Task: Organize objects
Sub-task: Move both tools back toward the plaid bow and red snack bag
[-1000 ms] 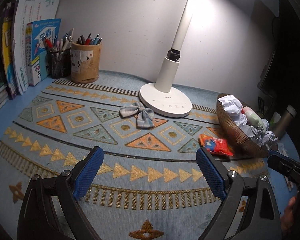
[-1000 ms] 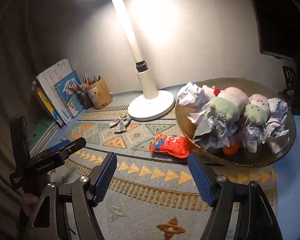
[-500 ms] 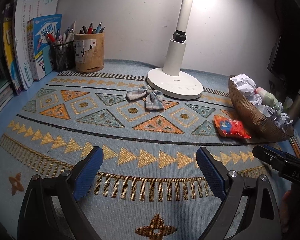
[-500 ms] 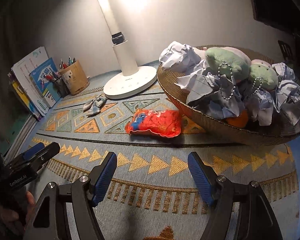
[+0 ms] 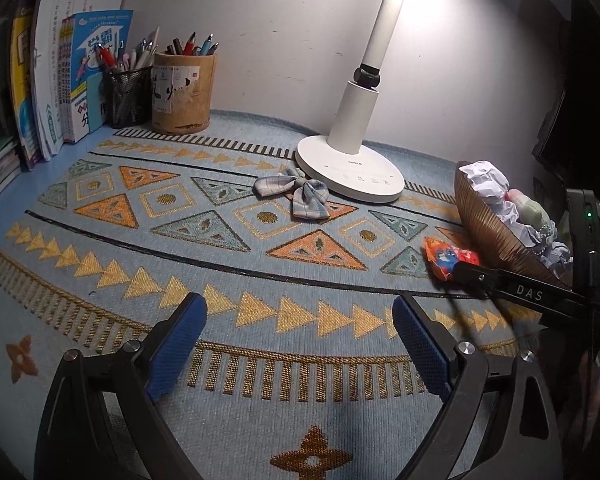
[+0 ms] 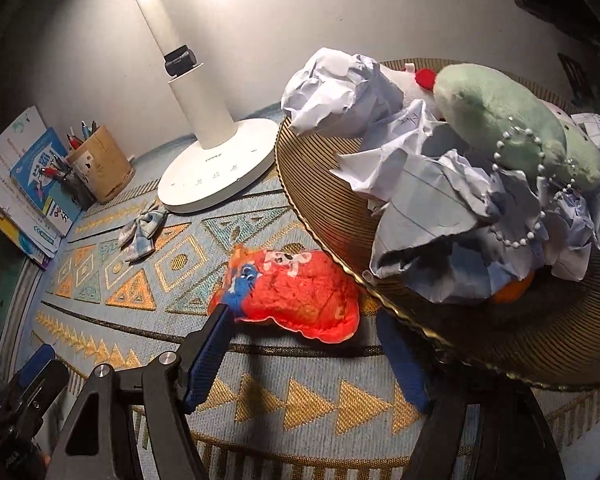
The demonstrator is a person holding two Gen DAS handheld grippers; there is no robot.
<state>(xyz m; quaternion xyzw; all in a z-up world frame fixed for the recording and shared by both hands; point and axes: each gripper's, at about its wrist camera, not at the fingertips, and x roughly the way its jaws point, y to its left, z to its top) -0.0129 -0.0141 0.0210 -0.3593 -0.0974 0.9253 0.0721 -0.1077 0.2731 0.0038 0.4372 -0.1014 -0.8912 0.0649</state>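
Descending since before, right gripper [image 6: 304, 332] straddles one red snack bag [image 6: 296, 292], jaws apart; left gripper [image 5: 298, 340] gapes empty; one bow [image 5: 294, 194] at twelve o'clock.

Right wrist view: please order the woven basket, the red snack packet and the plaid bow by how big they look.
1. woven basket, largest
2. red snack packet
3. plaid bow, smallest

The bow lies farther from the camera, so its true size against the packet is unsure.
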